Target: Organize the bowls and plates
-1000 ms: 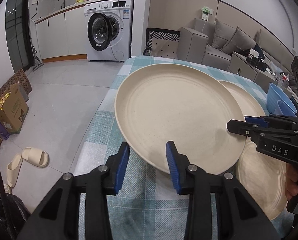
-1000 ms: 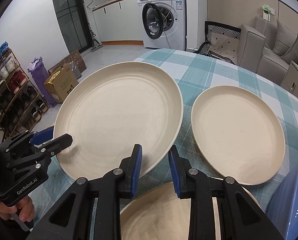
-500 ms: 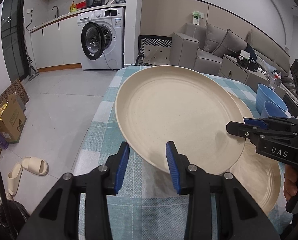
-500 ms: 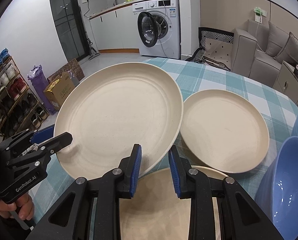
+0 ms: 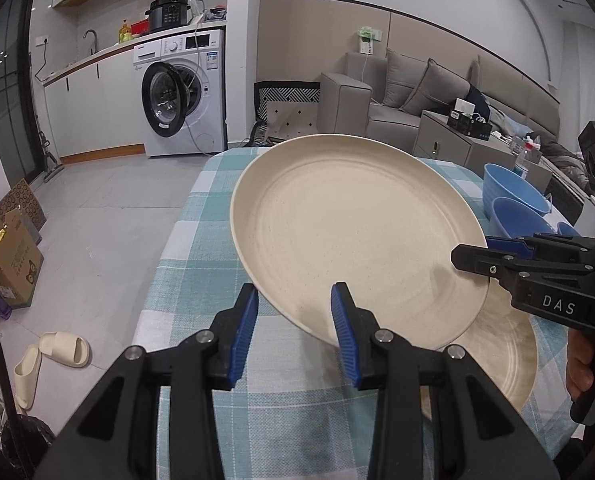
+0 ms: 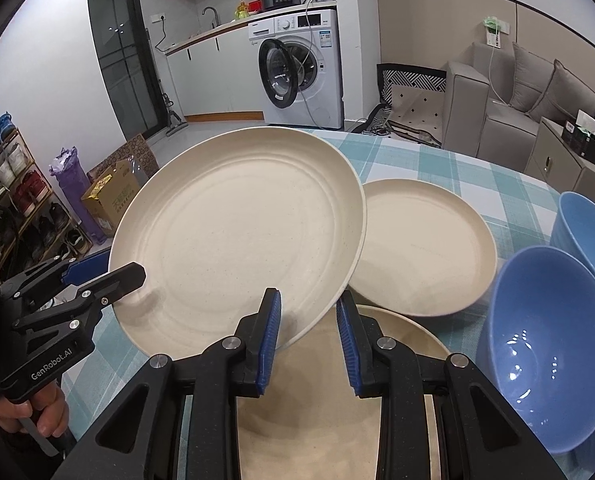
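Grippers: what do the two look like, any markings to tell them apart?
Both are black, angular two-finger frames with silver pivot screws and ribbed blue pads. The left gripper carries white "GenRobot.AI" lettering on its body; the right gripper reads "DAS". Each has a black pistol-style handle. No cables or sleeves show.

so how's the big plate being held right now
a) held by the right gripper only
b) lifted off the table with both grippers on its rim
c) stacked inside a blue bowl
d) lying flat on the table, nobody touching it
b: the big plate is tilted up clear of the table, with the left gripper on its left rim and the right gripper on its near rim.
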`<state>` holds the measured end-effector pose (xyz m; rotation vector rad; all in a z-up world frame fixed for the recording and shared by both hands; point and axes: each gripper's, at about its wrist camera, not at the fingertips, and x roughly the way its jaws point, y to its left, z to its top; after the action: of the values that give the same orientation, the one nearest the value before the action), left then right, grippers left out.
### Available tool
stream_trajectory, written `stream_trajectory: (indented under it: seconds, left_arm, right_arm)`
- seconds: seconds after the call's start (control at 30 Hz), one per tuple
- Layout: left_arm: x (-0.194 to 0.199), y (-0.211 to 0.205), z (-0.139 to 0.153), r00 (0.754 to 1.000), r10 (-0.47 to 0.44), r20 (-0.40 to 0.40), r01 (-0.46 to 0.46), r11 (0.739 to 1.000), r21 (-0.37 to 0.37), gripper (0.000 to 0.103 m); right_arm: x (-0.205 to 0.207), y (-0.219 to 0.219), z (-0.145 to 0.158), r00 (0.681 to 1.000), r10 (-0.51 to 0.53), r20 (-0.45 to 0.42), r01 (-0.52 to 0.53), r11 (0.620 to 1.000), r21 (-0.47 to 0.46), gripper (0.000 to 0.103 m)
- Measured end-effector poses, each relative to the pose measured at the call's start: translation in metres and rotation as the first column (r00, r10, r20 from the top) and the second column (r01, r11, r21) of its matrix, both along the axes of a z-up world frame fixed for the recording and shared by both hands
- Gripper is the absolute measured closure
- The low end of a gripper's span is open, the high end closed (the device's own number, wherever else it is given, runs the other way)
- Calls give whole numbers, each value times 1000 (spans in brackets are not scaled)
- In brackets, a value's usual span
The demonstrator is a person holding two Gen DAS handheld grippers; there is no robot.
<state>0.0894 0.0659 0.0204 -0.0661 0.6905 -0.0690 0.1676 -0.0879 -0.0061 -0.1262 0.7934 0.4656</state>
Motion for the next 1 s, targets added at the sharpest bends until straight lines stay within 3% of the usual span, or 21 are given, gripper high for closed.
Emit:
stream_trajectory:
  seconds: [1.0]
  left_arm:
    - [-15,-43,5,993,-119,-13,120,993,22,67]
  right_arm:
    - [-46,-53,1,994,-107,-23,108,993,48,74]
